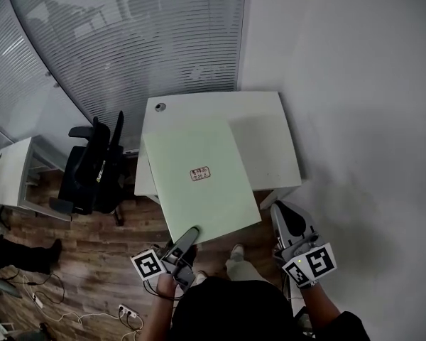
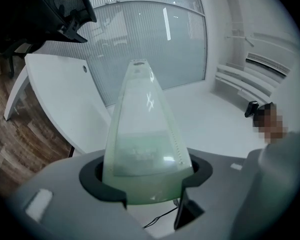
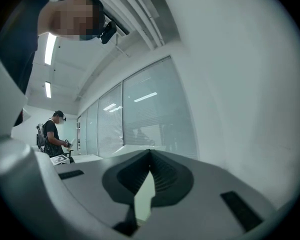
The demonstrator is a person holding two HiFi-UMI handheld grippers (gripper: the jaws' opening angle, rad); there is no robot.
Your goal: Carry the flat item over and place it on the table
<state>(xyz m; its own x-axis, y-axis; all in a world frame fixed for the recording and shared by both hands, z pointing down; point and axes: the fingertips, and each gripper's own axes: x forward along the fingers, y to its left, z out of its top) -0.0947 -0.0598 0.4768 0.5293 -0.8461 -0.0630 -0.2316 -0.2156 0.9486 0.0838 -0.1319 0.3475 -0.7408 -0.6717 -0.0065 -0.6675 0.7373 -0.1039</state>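
At the far left a small white side desk (image 1: 11,172) stands on the wooden floor (image 1: 85,254), with a black office chair (image 1: 92,165) just beside it. Next comes your left gripper (image 1: 185,241). Its jaws are pinching the near corner of the flat item, a pale green board (image 1: 199,190), and in the left gripper view the board runs edge-on straight out from between them. The board carries a small label (image 1: 199,173) near its middle. It reaches forward from your left gripper, and its far part is over the near left part of the white tabletop (image 1: 270,137). Whether it touches the tabletop cannot be told. To the right, well apart from the board, your right gripper (image 1: 287,215) is beside the tabletop's near right corner. Its jaws are pressed together at the tips with nothing between them.
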